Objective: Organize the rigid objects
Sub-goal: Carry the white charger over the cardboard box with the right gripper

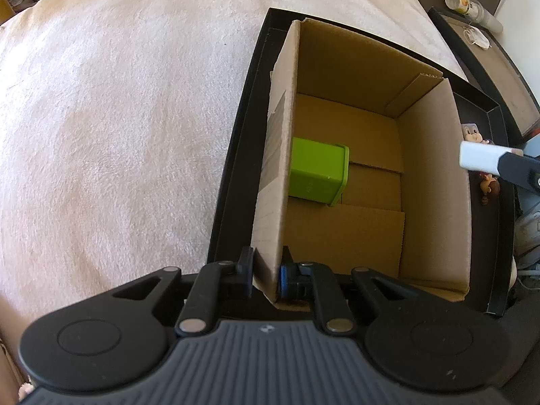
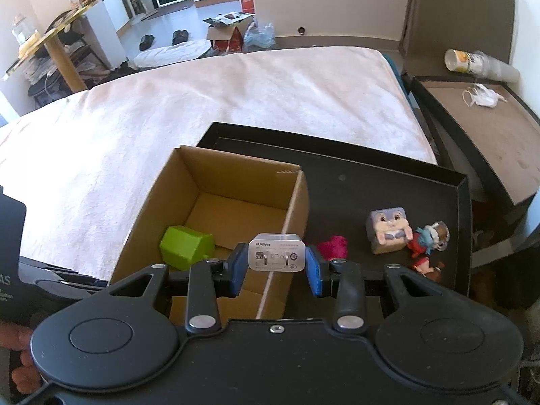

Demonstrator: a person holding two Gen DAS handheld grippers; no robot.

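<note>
An open cardboard box (image 1: 435,182) (image 2: 297,202) stands in a black tray (image 1: 229,168) (image 2: 354,182) on the bed. My left gripper (image 1: 266,270) is shut on the box's left wall near its front corner. A green cube-shaped holder (image 1: 317,170) (image 2: 187,246) lies on its side inside the box. My right gripper (image 2: 276,265) is shut on a white charger (image 2: 276,253) (image 1: 482,158), held above the box's right wall. A rabbit block (image 2: 388,229), a small figurine (image 2: 428,239) and a pink item (image 2: 334,248) sit on the tray to the right of the box.
A pale pink blanket (image 1: 118,118) (image 2: 202,101) covers the bed around the tray. A bedside stand (image 2: 482,125) to the right holds a cup (image 2: 465,60) lying down and a face mask (image 2: 482,98). A person's hand (image 2: 23,368) shows at lower left.
</note>
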